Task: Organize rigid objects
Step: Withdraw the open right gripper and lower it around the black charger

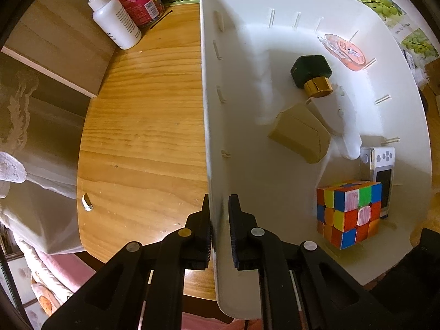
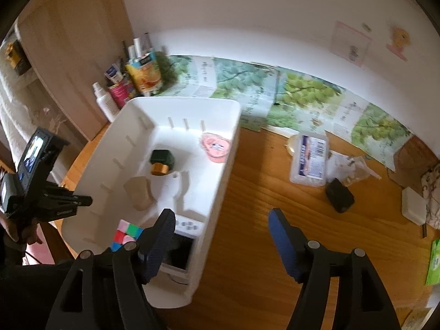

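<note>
Clamped on the near side wall of the white bin (image 1: pixel 275 0), my left claw (image 1: pixel 220 214) has one finger outside the wall and one inside, pinching the thin plastic between them. Over on the other side, my right claw (image 2: pixel 222 236) hangs spread wide, its blue-padded fingers (image 2: pixel 161 236) apart and holding nothing, one finger above the bin's corner and the other above bare wood. Inside the bin lie a colour cube (image 1: pixel 349 214), a small white handheld device (image 1: pixel 381 176) leaning at the wall, a tan box (image 1: pixel 299 134), a dark bottle with a gold cap (image 1: pixel 312 73), a white plastic piece (image 1: pixel 334 121) and a pink round packet (image 1: pixel 348 51). I judge the bin stiff but light and somewhat smooth, so a pinch on one wall may let it swing or tip its loose contents; a second hold on the opposite rim would steady it. Still out on the wooden bench (image 2: pixel 247 220) are a clear lidded box with a label (image 2: pixel 309 159) and a small black object (image 2: pixel 339 195), both looking hard and easy to take by their sides. Beyond them, bottles and a red can (image 1: pixel 137 2) crowd the back corner, printed paper sheets (image 2: pixel 302 93) run along a pale wall, and a wooden cabinet stands to the left.
</note>
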`<move>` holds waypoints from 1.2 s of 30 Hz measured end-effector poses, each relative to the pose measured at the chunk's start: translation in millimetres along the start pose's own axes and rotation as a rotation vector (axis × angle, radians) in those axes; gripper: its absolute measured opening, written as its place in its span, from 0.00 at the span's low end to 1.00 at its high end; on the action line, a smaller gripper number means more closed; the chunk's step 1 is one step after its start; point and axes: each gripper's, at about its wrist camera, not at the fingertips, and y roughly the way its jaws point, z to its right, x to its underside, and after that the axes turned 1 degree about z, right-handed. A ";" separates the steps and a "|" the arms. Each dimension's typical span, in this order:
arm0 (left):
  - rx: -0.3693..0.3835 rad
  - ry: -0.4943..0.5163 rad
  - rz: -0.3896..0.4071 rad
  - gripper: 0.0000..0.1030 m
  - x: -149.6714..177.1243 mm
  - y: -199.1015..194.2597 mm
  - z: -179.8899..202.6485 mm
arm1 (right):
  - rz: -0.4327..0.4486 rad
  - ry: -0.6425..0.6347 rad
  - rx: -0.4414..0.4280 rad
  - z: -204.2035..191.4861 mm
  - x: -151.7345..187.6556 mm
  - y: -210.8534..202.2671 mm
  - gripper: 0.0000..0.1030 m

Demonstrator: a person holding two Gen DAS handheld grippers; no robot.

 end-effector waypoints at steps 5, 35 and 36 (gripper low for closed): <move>-0.008 -0.024 -0.003 0.11 -0.5 0.3 -0.6 | -0.006 0.057 0.019 26.7 2.8 2.1 0.70; -0.083 -0.140 -0.067 0.12 -11.0 9.1 -2.4 | 0.006 0.342 0.099 168.9 24.9 48.8 0.74; -0.086 -0.141 -0.068 0.12 -11.4 8.9 -2.8 | 0.017 0.341 0.101 171.4 25.6 49.9 0.74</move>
